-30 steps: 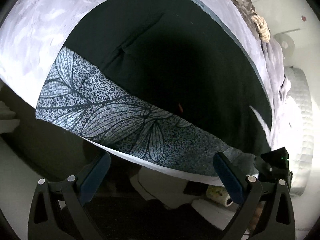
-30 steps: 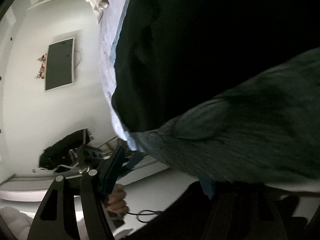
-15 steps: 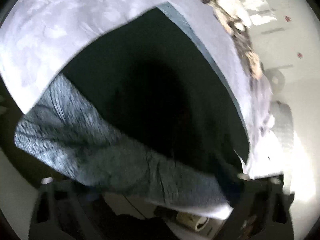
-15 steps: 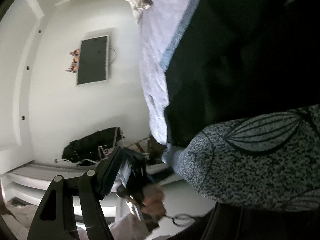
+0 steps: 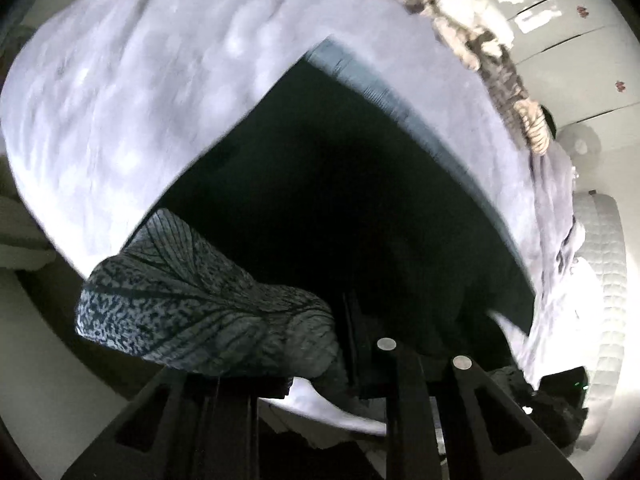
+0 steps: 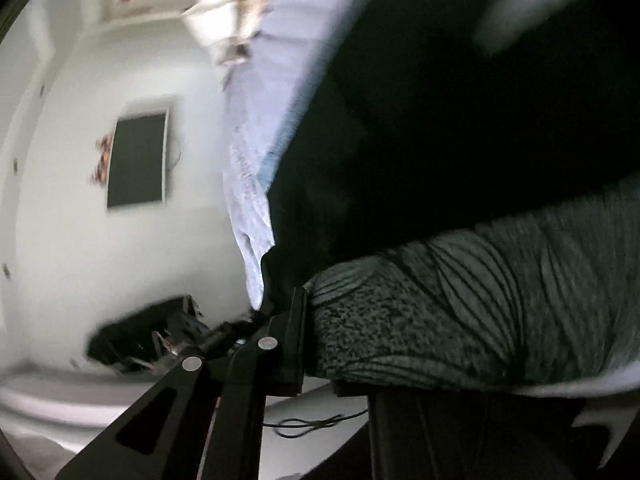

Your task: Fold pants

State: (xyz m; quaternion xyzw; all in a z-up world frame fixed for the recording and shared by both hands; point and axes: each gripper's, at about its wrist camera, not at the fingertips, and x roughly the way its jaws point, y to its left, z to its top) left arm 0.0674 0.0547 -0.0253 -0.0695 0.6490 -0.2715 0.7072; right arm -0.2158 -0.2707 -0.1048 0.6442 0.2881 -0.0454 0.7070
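Black pants [image 5: 340,200] lie spread on a lavender bed sheet [image 5: 140,100]. Their near end is a grey band printed with leaves [image 5: 192,304], now lifted and bunched. My left gripper [image 5: 340,364] is shut on this band, and the cloth bulges out to the left of its fingers [image 5: 386,360]. In the right wrist view the same pants [image 6: 440,120] fill the right side. There my right gripper [image 6: 316,344] is shut on the band's [image 6: 460,312] other corner. One of its fingers [image 6: 298,340] shows; the other is hidden under the cloth.
A heap of pale knotted fabric [image 5: 500,72] lies at the bed's far edge, with a white quilted pad [image 5: 608,280] to the right. A dark screen [image 6: 138,162] hangs on the white wall. Dark clutter [image 6: 136,336] sits on a low ledge, and a cable [image 6: 312,424] lies on the floor.
Both grippers went from open to shut on the leaf-print band. They rose, and the band, flat on the bed edge before, is now pulled up and bunched.
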